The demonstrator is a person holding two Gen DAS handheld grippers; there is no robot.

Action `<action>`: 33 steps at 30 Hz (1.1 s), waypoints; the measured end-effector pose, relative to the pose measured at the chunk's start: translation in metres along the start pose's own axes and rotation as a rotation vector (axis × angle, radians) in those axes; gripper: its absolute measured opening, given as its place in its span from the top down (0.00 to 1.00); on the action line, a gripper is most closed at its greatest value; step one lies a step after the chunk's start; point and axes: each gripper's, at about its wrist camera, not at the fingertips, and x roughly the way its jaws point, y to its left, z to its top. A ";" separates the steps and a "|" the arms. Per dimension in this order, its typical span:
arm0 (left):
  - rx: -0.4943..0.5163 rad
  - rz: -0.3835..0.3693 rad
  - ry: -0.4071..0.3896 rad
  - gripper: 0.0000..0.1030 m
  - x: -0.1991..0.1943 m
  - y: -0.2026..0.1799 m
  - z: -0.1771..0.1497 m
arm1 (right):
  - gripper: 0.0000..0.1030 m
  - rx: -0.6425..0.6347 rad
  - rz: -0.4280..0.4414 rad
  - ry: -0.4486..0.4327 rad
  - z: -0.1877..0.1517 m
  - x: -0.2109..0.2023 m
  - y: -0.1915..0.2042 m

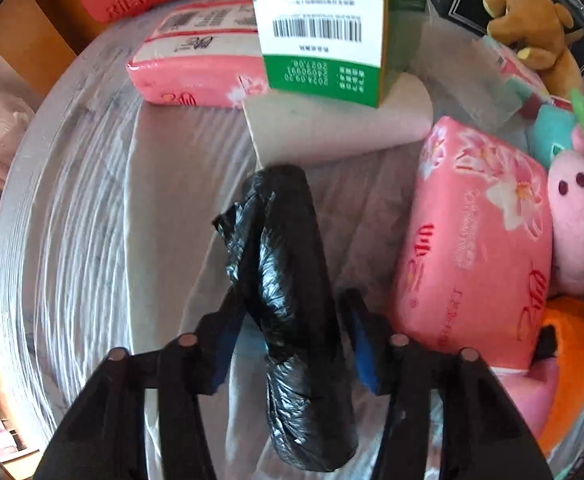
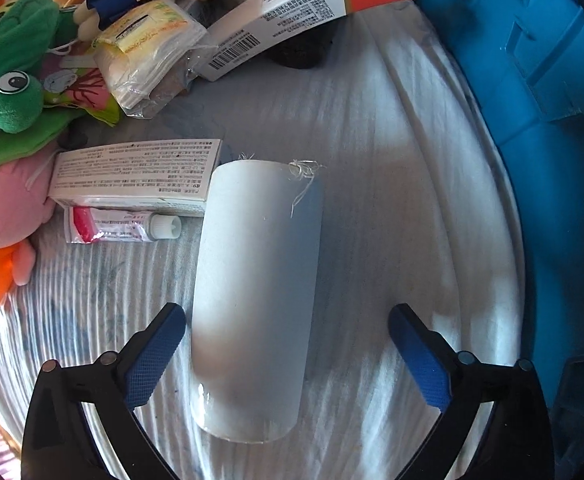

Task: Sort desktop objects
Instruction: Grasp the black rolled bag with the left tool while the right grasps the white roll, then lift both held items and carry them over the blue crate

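Wrinkled pale sheeting point(image 2: 372, 208) covers the counter under both my hands, ribbed with folds and glossy in places.

Nearest in the left wrist view, my left tongs point(image 1: 287, 340) stand partly open with a roll of black bin bags point(image 1: 287, 280) lying between the blue pads. Neither pad visibly presses the crinkled plastic, so I judge it loose, not gripped. Its long axis runs straight away from me, in line with the fingers. Just right of it lies a soft pink tissue pack point(image 1: 480, 248) with flower print. Beyond the roll sits a pale cardboard tube point(image 1: 340, 128), then a green and white box point(image 1: 324, 44) propped over a second pink tissue pack point(image 1: 195, 64). Plush toys crowd the far right.

My right tongs point(image 2: 287, 340) are spread wide over a smooth white tube point(image 2: 259, 292), hard-looking and matte, frayed threads at its far end. It too runs lengthways away from me. The left pad is almost against its side, while the right pad stands well clear, so nothing is held. Closing would mean squeezing across its round width. Left of it lie a printed carton point(image 2: 131, 176) and a small ointment tube point(image 2: 119, 228). A blue crate point(image 2: 540, 80) rises at the right, the likely sorting place.
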 end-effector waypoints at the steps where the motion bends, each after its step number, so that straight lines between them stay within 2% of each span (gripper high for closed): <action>1: -0.039 -0.014 -0.005 0.33 0.004 0.008 0.001 | 0.00 0.004 -0.003 -0.003 0.002 0.000 -0.002; 3: -0.086 -0.051 -0.023 0.04 0.011 0.020 0.003 | 0.00 0.015 -0.006 -0.007 0.006 -0.001 -0.007; 5: -0.041 -0.025 -0.040 0.00 0.014 0.018 0.004 | 0.00 0.030 0.002 -0.001 0.011 -0.002 -0.013; 7: -0.041 -0.025 -0.045 0.00 0.015 0.018 0.006 | 0.03 0.047 0.022 -0.015 0.016 -0.009 -0.020; 10: -0.046 -0.022 -0.042 0.01 0.016 0.017 0.012 | 0.34 0.022 -0.008 -0.063 0.024 -0.026 -0.023; 11: -0.047 -0.021 -0.047 0.06 0.015 0.017 0.013 | 0.41 0.020 -0.003 -0.068 0.027 -0.029 -0.024; 13: -0.038 -0.026 -0.061 0.29 0.008 0.014 0.015 | 0.51 0.019 0.004 -0.066 0.033 -0.032 -0.027; 14: -0.026 -0.033 -0.061 0.52 0.004 0.011 0.016 | 0.55 0.018 -0.003 -0.068 0.035 -0.032 -0.028; 15: -0.016 -0.050 -0.061 0.66 0.001 0.008 0.016 | 0.55 0.012 -0.015 -0.071 0.036 -0.032 -0.029; 18: -0.008 -0.036 -0.071 0.67 -0.003 0.007 0.011 | 0.56 -0.009 -0.030 -0.083 0.038 -0.033 -0.033; 22: -0.004 -0.014 -0.107 0.67 -0.022 0.014 -0.018 | 0.56 -0.004 -0.017 -0.092 0.036 -0.042 -0.045; 26: 0.021 0.018 -0.160 0.67 -0.047 0.018 -0.080 | 0.56 -0.039 -0.035 -0.121 0.027 -0.057 -0.051; 29: 0.024 0.009 -0.198 0.67 -0.067 0.017 -0.107 | 0.56 -0.081 -0.072 -0.185 0.021 -0.079 -0.052; 31: 0.017 -0.016 -0.227 0.67 -0.082 0.020 -0.123 | 0.56 -0.102 -0.063 -0.229 0.019 -0.100 -0.054; 32: 0.019 -0.029 -0.241 0.67 -0.090 0.018 -0.128 | 0.56 -0.110 -0.060 -0.253 0.019 -0.109 -0.012; 33: 0.026 -0.041 -0.260 0.67 -0.105 0.013 -0.142 | 0.56 -0.118 -0.058 -0.278 -0.011 -0.112 0.024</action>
